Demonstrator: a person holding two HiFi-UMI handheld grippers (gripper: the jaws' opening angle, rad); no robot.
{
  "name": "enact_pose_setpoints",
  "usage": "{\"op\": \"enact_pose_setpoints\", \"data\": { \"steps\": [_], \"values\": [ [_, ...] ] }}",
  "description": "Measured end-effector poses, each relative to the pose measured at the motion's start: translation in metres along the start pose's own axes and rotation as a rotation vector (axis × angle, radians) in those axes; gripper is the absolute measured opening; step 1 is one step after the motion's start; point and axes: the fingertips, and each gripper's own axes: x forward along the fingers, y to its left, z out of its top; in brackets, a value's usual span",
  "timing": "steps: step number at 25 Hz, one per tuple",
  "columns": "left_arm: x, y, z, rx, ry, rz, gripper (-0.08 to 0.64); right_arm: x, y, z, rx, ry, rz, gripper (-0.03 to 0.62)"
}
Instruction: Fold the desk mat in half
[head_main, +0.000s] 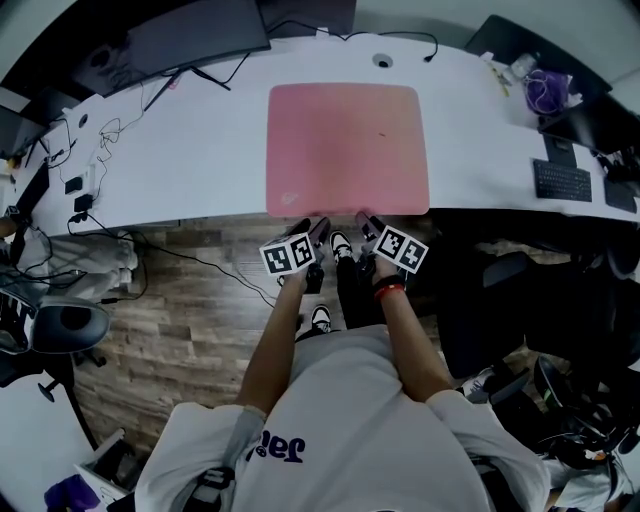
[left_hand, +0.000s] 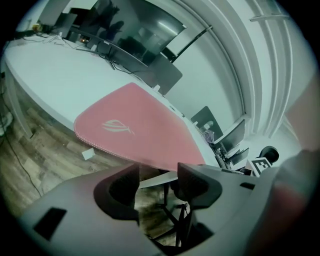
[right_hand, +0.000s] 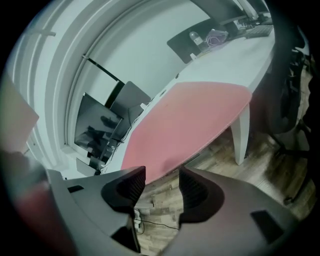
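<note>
desk mat: pale logo | left hand-held gripper, right hand-held gripper: spread

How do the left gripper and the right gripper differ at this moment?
The left gripper points at the mat's near edge left of its middle, the right gripper right of it. A red band circles the wrist behind the right gripper; none shows behind the left gripper. Both are open and empty.

desk mat: plain pink, pale logo near one corner
desk: white
floor: grey-brown wood planks
left gripper: dark grey, cube in black-and-white squares
right gripper: dark grey, black-and-white cube
shirt: white, dark lettering
wristband: red
</note>
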Motion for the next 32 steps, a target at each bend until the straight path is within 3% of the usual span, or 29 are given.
{"op": "enact_pose_setpoints", "data": {
  "steps": [8,12,16,19,32],
  "values": [
    [0.018,0.009,-0.001,-0.261,-0.025,-0.057,0.239,0.016,-0.007,0.0,0.145,0.004,0.041,0.219],
    [0.02,0.013,0.006,-0.363,-0.065,-0.07,0.213,0.021,-0.006,-0.001,0.207,-0.004,0.058,0.158],
    [0.022,0.018,0.009,-0.392,-0.075,-0.038,0.153,0.022,-0.007,0.0,0.218,-0.007,0.054,0.086],
    [0.019,0.025,0.007,-0.423,-0.085,-0.015,0.064,0.021,-0.006,0.0,0.247,-0.006,0.056,0.063],
    [0.012,0.017,0.013,-0.499,-0.104,-0.049,0.032,0.014,0.004,0.007,0.277,-0.025,0.077,0.034]
  ]
}}
